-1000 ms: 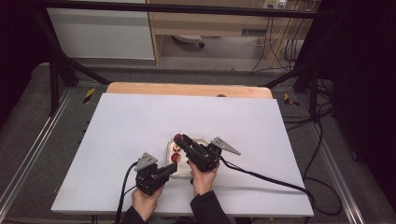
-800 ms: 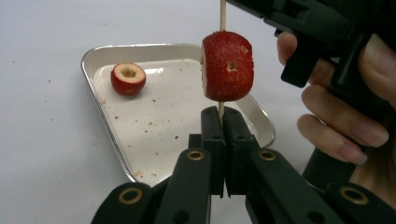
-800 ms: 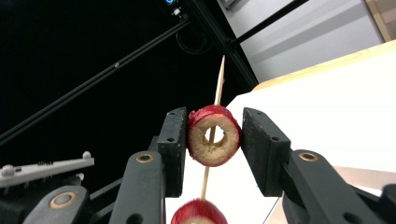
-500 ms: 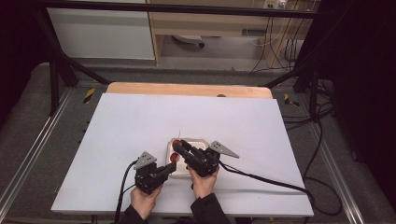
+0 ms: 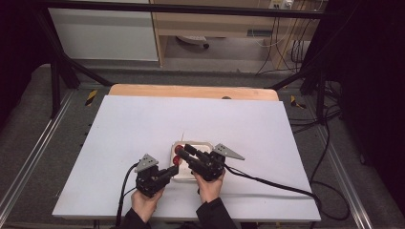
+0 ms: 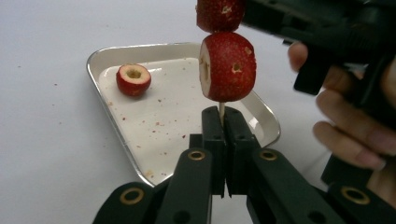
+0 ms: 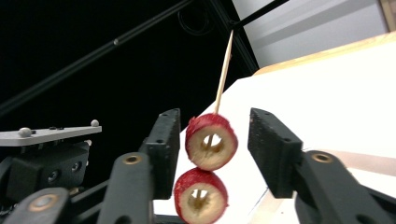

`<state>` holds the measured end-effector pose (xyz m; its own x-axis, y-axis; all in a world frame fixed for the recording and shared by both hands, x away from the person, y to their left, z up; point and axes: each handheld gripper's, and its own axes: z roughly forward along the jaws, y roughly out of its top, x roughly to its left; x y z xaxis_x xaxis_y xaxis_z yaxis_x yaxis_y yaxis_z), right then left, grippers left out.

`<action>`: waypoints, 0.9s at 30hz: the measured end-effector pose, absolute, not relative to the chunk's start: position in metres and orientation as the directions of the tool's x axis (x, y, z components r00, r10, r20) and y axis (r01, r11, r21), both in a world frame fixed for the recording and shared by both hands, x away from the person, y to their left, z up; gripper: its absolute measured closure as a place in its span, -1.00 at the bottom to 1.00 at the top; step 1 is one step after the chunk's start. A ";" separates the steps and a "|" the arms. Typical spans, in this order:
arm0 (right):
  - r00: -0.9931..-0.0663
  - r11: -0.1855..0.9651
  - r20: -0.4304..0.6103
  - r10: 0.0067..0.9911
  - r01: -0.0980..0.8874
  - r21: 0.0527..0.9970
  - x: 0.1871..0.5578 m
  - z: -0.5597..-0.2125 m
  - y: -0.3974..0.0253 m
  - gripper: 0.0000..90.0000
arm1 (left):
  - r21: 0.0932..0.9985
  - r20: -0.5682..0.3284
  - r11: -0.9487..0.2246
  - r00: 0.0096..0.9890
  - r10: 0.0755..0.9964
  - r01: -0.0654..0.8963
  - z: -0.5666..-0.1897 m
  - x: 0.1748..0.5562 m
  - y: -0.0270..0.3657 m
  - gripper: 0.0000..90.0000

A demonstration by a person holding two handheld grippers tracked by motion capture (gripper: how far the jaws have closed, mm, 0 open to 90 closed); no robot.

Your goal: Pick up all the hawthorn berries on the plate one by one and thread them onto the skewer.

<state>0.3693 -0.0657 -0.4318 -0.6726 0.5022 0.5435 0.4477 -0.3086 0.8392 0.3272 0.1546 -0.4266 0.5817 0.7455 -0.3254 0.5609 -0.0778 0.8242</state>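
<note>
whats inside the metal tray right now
One cored red fruit piece lies in the metal tray, amid red crumbs. The near right part is hidden behind the left tongs and the skewered fruit.

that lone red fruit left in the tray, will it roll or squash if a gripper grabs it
The fruit looks round and sits loose on the smooth tray, so a nudge would probably roll it. Its cored hollow suggests it may crush under a hard squeeze. It seems small and likely light.
</note>
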 end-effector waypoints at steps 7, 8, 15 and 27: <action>-0.701 -0.149 0.424 0.573 0.419 0.895 0.372 -0.412 -0.083 -0.14 | 0.837 -0.266 -0.143 0.622 0.736 0.528 -0.426 0.329 0.165 0.96; -0.700 -0.124 0.413 0.583 0.425 0.896 0.374 -0.411 -0.085 -0.20 | 0.839 -0.255 -0.154 0.626 0.737 0.523 -0.425 0.330 0.167 0.96; -0.704 0.108 0.298 0.645 0.470 0.876 0.383 -0.407 -0.102 -0.56 | 0.834 -0.199 -0.217 0.644 0.739 0.507 -0.422 0.332 0.184 0.96; -0.719 0.342 0.221 0.659 0.548 0.764 0.403 -0.399 -0.108 -0.77 | 0.807 -0.067 -0.367 0.689 0.722 0.463 -0.419 0.332 0.219 0.96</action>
